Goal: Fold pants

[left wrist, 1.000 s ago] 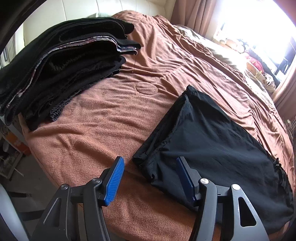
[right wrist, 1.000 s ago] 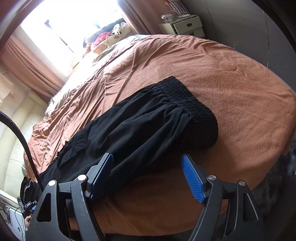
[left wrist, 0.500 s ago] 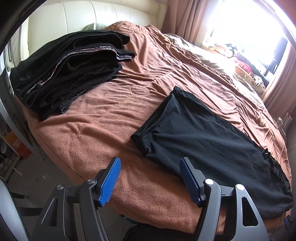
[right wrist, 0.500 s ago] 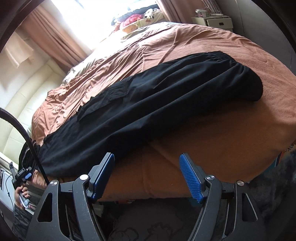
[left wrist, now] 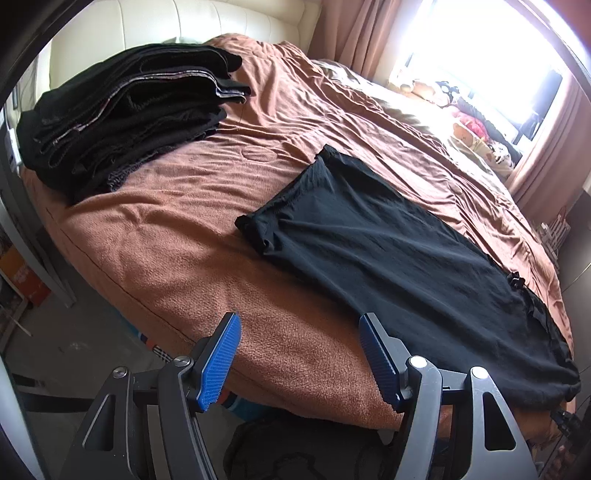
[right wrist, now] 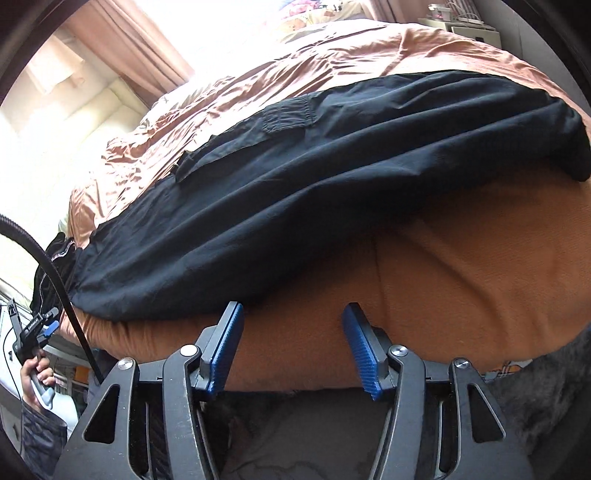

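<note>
A pair of black pants (left wrist: pixel 388 251) lies flat and lengthwise on the brown bedspread (left wrist: pixel 184 229), folded in half leg on leg. In the right wrist view the pants (right wrist: pixel 295 184) stretch across the bed with a pocket flap facing up. My left gripper (left wrist: pixel 299 354) is open and empty, held off the bed's near edge, short of the pants. My right gripper (right wrist: pixel 293 343) is open and empty, low at the bed's edge just below the pants' long side.
A stack of folded black clothes (left wrist: pixel 122 110) sits at the bed's far left by the cream headboard (left wrist: pixel 147 26). Stuffed toys (left wrist: pixel 469 125) lie by the bright window. A white nightstand (right wrist: pixel 465 29) stands beyond the bed. The person's hand with the left gripper (right wrist: pixel 33 354) shows at left.
Both grippers have pulled back from the pants to the bed's edge and sit lower. The pants lie still, let go, and both jaws stay open.
</note>
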Tool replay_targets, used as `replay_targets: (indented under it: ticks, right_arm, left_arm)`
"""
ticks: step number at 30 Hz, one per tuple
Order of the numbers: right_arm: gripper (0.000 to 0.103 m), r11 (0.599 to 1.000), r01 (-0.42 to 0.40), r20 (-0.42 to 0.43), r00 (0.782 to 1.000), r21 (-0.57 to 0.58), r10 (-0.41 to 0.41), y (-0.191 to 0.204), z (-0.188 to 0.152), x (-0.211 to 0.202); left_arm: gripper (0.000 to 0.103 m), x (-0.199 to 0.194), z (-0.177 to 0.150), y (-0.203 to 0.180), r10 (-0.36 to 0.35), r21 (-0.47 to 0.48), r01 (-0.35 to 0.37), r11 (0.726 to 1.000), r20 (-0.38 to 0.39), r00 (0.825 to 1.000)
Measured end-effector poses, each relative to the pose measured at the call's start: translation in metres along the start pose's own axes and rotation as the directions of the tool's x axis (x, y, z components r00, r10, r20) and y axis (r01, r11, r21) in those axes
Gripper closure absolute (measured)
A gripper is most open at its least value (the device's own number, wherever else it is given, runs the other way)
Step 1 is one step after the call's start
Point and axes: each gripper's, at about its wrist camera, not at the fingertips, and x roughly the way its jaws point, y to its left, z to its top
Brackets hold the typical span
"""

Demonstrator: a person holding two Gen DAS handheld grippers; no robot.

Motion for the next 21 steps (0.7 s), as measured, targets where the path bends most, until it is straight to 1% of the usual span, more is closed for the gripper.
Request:
replay_targets:
  ticks: [3, 4, 10, 12, 16, 19, 20, 21]
  right_arm:
    - [0.048, 1.000, 0.025, -0.005, 1.000, -0.016, -0.025, 0.006, 0.009, 0.009]
    - [0.051, 0.999, 0.028, -0.005, 1.000, -0.017, -0.028, 0.010, 0.011, 0.012]
    - [0.051, 1.000, 0.023, -0.025, 0.999, 0.004, -0.023, 0.019, 0.029, 0.039]
    - [0.051, 0.999, -0.001, -0.016, 1.000, 0.032, 0.001, 0.021, 0.032, 0.043]
    - [0.051, 0.991, -0.099, 0.022, 0.995, 0.089, 0.097, 0.019, 0.036, 0.038]
    - [0.051, 0.988, -0.102, 0.005, 0.995, 0.118, 0.102, 0.014, 0.036, 0.043]
    - [0.052, 0.987, -0.100, -0.006, 0.995, 0.122, 0.102, 0.013, 0.035, 0.047]
    - [0.065, 0.988, -0.091, -0.023, 0.995, 0.121, 0.095, 0.013, 0.035, 0.049]
  left_arm:
    - [0.034, 0.001, -0.002, -0.001, -0.001, -0.004, 0.001, 1.000, -0.002, 1.000]
    - [0.034, 0.001, -0.003, -0.001, -0.002, -0.006, 0.002, 1.000, -0.002, 1.000]
    - [0.034, 0.002, -0.003, -0.004, -0.013, -0.010, 0.013, 1.000, -0.002, 1.000]
    - [0.034, 0.002, -0.003, -0.005, -0.016, -0.010, 0.016, 1.000, 0.000, 1.000]
    - [0.034, 0.005, -0.003, -0.005, -0.016, -0.018, 0.015, 1.000, -0.004, 1.000]
    - [0.034, 0.011, -0.005, -0.004, -0.013, -0.027, 0.013, 1.000, -0.016, 1.000]
    - [0.034, 0.011, -0.005, -0.003, -0.015, -0.031, 0.014, 0.999, -0.018, 1.000]
    - [0.034, 0.012, -0.005, -0.003, -0.016, -0.034, 0.015, 0.999, -0.017, 1.000]
